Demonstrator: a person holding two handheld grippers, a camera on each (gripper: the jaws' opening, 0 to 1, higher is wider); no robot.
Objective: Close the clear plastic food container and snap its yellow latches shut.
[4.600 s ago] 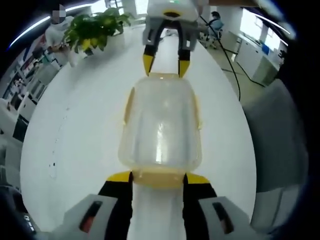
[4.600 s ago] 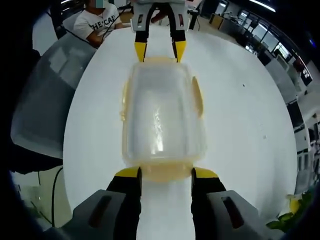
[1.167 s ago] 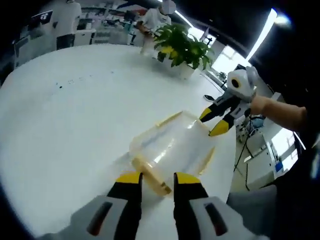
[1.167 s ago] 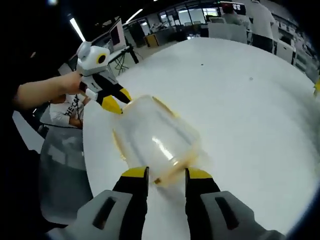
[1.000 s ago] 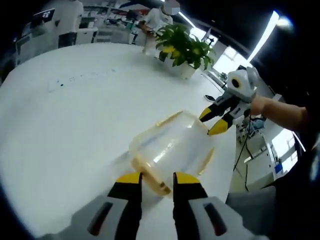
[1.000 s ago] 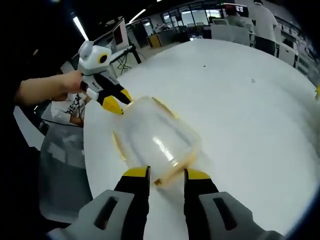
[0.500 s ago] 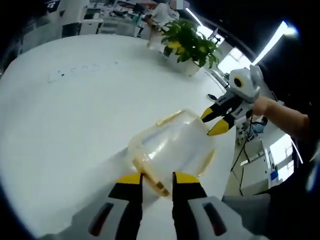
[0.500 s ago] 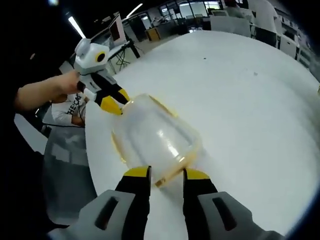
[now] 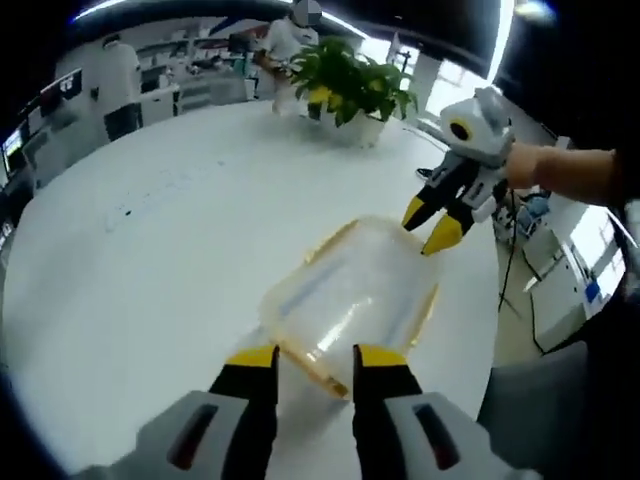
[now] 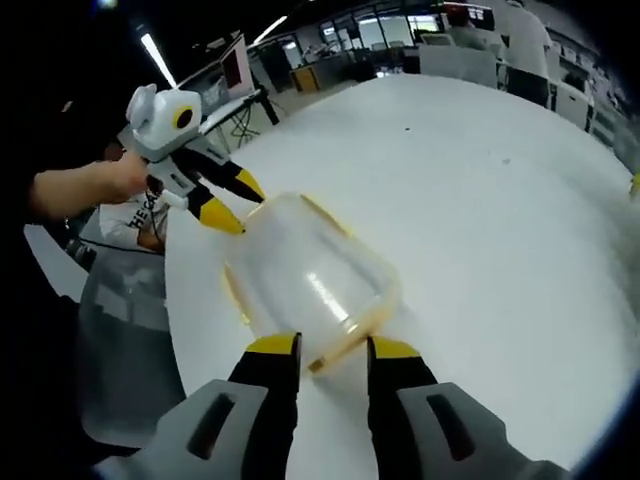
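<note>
Flanking container [image 9: 352,296], tongs [image 9: 303,358]; plant [image 9: 350,82] beyond.

Can't really tell if the yellow latches [image 9: 304,352] on my container [image 9: 352,295] are snapped or not, too blurry through the clear plastic. My left gripper [image 9: 312,356] covers the near end latch. Potted plant [image 9: 352,85] and people behind it are just smudges.
</note>
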